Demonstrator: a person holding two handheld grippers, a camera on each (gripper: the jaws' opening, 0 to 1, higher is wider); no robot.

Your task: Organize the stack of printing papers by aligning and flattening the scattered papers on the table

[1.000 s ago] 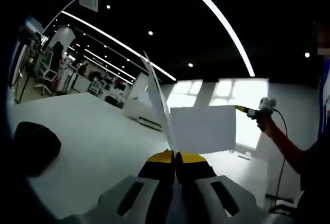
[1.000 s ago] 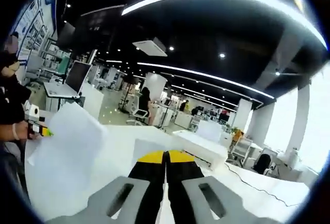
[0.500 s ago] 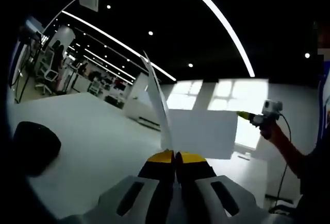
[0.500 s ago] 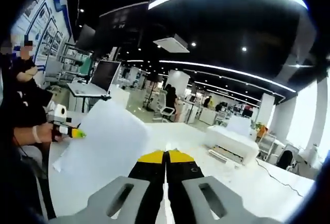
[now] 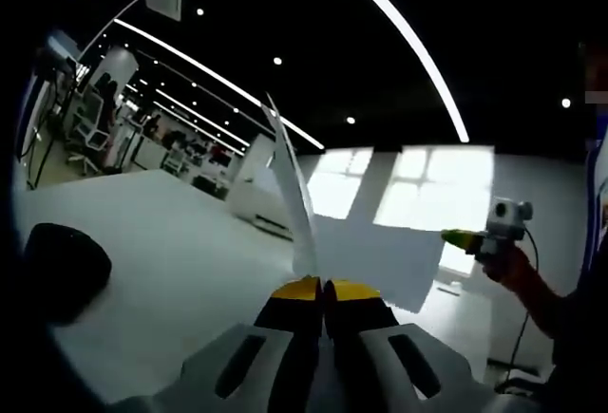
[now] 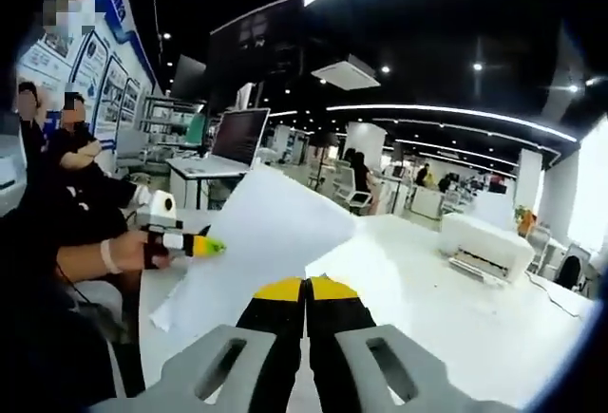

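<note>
- The thin white printing paper sheets hung in the air above the white table, stretched between both tongs.
- The left gripper and the right gripper each clenched an opposite edge, equally near.

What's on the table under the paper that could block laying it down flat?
Nothing visible directly under it. The paper hangs between both grippers above bare white table; a dark object sits off to one side.

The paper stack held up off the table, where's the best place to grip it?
At its opposite side edges, as now: the left gripper pinches one edge, the right gripper the other. The paper stack hangs broad and floppy, so edge grips keep it taut.
</note>
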